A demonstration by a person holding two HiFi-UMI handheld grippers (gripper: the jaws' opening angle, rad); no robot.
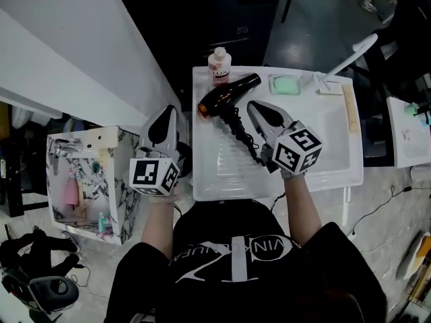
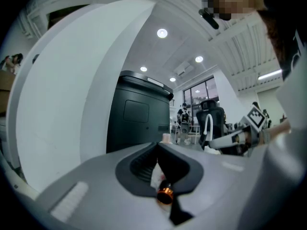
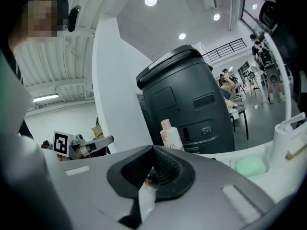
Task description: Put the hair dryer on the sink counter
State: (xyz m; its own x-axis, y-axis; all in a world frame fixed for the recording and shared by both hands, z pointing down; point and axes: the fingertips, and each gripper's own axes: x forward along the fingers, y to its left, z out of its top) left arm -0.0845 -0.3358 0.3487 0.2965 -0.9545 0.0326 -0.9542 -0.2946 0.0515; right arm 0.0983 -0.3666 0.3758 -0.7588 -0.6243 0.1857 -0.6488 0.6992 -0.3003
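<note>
The black hair dryer (image 1: pixel 227 94) with a copper nozzle lies on the white sink counter (image 1: pixel 337 133), its coiled cord (image 1: pixel 241 134) trailing toward me. My right gripper (image 1: pixel 254 106) hovers over the counter just right of the dryer's handle, shut with nothing in it. My left gripper (image 1: pixel 168 110) hangs beside the counter's left edge, also shut and empty. In the left gripper view the jaws (image 2: pixel 158 150) meet, and the copper nozzle (image 2: pixel 165 194) shows below them. In the right gripper view the closed jaws (image 3: pixel 153 152) point toward the back of the counter.
A pink bottle (image 1: pixel 219 62) stands at the counter's back edge, with green soap (image 1: pixel 285 84) and a white faucet (image 1: pixel 347 62) to the right. A dark cabinet (image 1: pixel 222 19) stands behind. A marble-patterned box (image 1: pixel 87 180) of toiletries sits on the floor at left.
</note>
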